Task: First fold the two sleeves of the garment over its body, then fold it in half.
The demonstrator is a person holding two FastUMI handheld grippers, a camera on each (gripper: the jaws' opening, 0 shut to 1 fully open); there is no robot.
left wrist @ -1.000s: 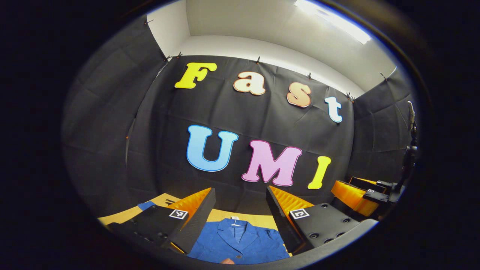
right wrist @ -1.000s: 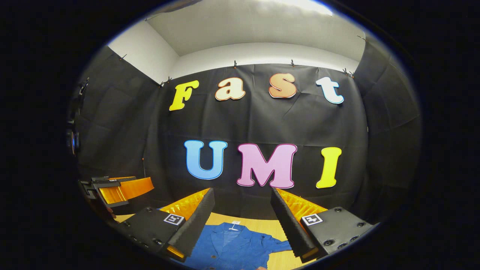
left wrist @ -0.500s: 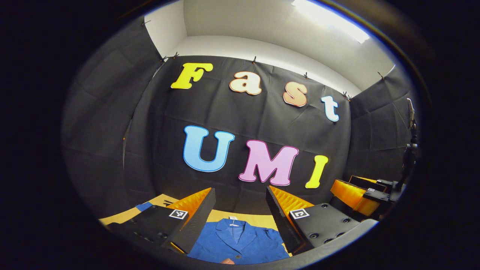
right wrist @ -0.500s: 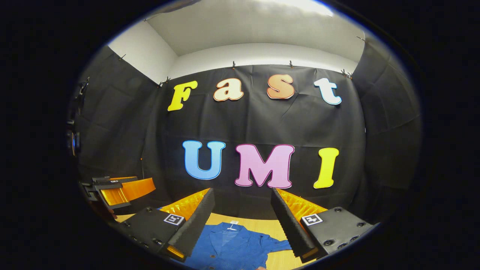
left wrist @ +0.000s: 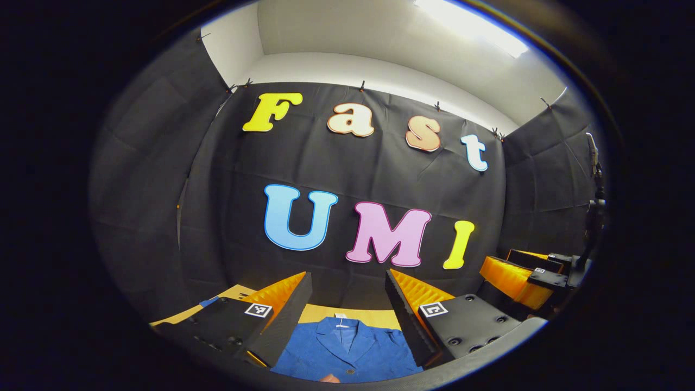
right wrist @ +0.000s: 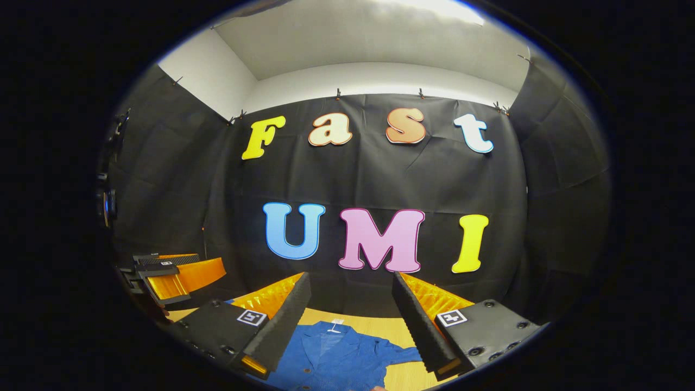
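A blue collared garment (left wrist: pixel 345 350) lies flat on the wooden table (left wrist: pixel 320 312), with a small white tag at its neck. Above it my left gripper (left wrist: pixel 347 282) hangs open, nothing between its fingers, and the collar shows in the gap. In the right gripper view the same garment (right wrist: pixel 336 355) lies below my right gripper (right wrist: pixel 352 282), which is open and holds nothing. One sleeve (right wrist: pixel 404 355) stretches out to the right on the table. The right gripper (left wrist: pixel 521 277) appears far right in the left gripper view. The left gripper (right wrist: pixel 174 274) appears at the left in the right gripper view.
The wooden table (right wrist: pixel 374 326) runs back to the black cloth wall close behind the garment. A dark stand (left wrist: pixel 594 217) rises at the far right of the left gripper view. Another dark fixture (right wrist: pixel 108 201) sits on the left wall in the right gripper view.
Both views have drifted slightly, the left gripper view swinging a little to the right. The garment has not moved and both grippers stay open.
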